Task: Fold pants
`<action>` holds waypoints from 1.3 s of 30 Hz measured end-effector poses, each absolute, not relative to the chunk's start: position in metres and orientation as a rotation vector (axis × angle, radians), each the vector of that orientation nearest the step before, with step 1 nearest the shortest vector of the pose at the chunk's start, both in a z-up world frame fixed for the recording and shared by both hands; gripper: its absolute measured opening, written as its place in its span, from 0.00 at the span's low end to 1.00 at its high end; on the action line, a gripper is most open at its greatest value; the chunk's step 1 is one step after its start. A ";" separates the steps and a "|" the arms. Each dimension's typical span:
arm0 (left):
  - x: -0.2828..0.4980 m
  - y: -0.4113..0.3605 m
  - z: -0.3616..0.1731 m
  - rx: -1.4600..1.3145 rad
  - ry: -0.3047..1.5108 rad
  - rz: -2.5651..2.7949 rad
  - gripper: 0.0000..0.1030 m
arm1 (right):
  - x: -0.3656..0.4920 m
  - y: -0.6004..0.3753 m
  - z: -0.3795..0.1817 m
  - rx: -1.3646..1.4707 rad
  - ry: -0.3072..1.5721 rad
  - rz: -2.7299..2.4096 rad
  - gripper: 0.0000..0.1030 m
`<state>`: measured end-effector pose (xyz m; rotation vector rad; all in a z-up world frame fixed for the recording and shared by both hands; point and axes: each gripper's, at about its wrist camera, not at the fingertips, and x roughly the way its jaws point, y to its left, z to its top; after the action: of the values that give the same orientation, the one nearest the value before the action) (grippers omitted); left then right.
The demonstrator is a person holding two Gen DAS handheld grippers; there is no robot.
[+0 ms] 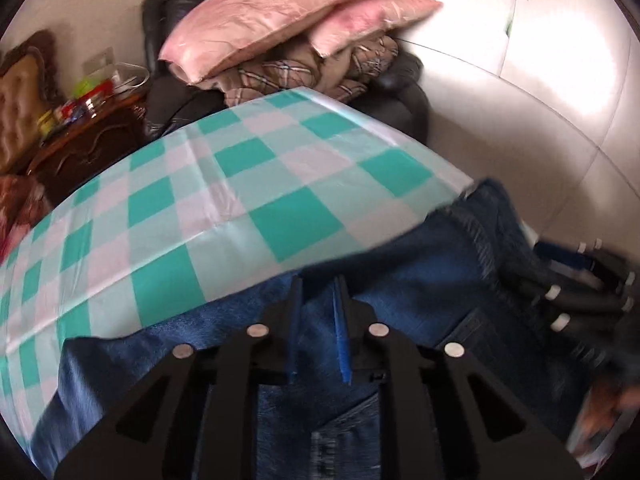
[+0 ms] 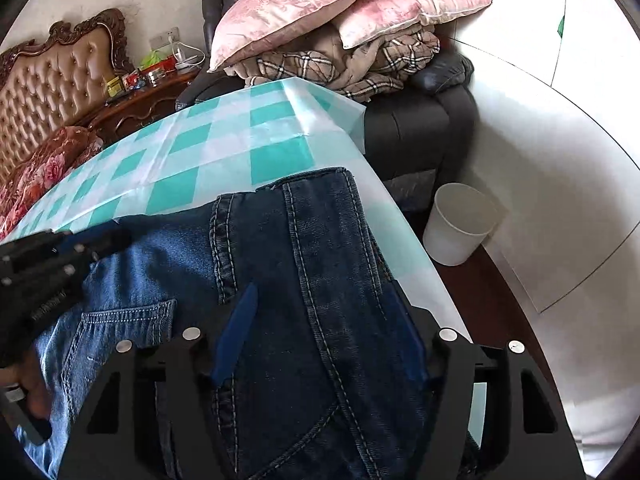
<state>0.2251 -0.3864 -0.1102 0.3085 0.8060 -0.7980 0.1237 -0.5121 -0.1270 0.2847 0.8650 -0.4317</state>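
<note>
Lying across the near part of the worktop (image 2: 280,132), on its teal-and-white checked cloth: the pants (image 2: 304,280), blue denim, with a darker folded layer on top at the right edge and a paler layer with a pocket to the left.

Right gripper (image 2: 320,320): jaws apart, straddling the dark layer, pads not visibly pressing. Left gripper (image 1: 318,320): jaws nearly together, a narrow gap only, denim beneath them; cannot tell whether any cloth is pinched.

To do this step well, probably a smoothing or regrasp before the next fold: close on one edge of the top layer only, keep both grips level, pull seams straight, avoid dragging the cloth cover along.

Counted: one pair of pants, two grippers, two pink pillows (image 2: 320,4), one white bin (image 2: 460,224), one dark armchair (image 2: 420,132).
</note>
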 end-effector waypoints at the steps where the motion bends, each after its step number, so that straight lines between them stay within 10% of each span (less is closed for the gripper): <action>1: 0.218 -0.391 -0.102 0.306 0.768 -0.851 0.24 | 0.123 -0.513 -0.128 0.290 0.865 -0.436 0.64; 3: 0.208 -0.407 -0.096 0.321 0.748 -0.891 0.42 | 0.123 -0.514 -0.128 0.292 0.866 -0.443 0.64; 9: 0.221 -0.424 -0.113 0.254 0.867 -0.871 0.43 | 0.123 -0.511 -0.129 0.273 0.865 -0.451 0.65; 13: 0.198 -0.386 -0.095 0.155 0.850 -0.843 0.71 | 0.123 -0.510 -0.130 0.258 0.857 -0.455 0.66; 17: 0.195 -0.386 -0.128 0.265 1.023 -0.722 0.78 | 0.123 -0.511 -0.131 0.250 0.857 -0.469 0.72; 21: 0.165 -0.361 -0.096 0.377 0.802 -0.551 0.99 | 0.110 -0.519 -0.112 0.281 0.832 -0.469 0.73; 29: 0.100 -0.260 -0.091 0.205 0.730 -0.548 0.92 | 0.033 -0.524 -0.041 0.168 0.643 -0.551 0.89; 34: 0.080 -0.226 -0.130 0.130 0.870 -0.564 0.33 | 0.034 -0.461 -0.049 0.176 0.715 -0.393 0.89; 39: 0.081 -0.186 -0.136 0.103 0.885 -0.504 0.20 | 0.062 -0.400 -0.103 0.035 0.874 -0.323 0.76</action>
<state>0.0809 -0.1857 -0.1361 0.1027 0.8847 -0.5041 0.0622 -0.4004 -0.1031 0.0351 0.8738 -0.3227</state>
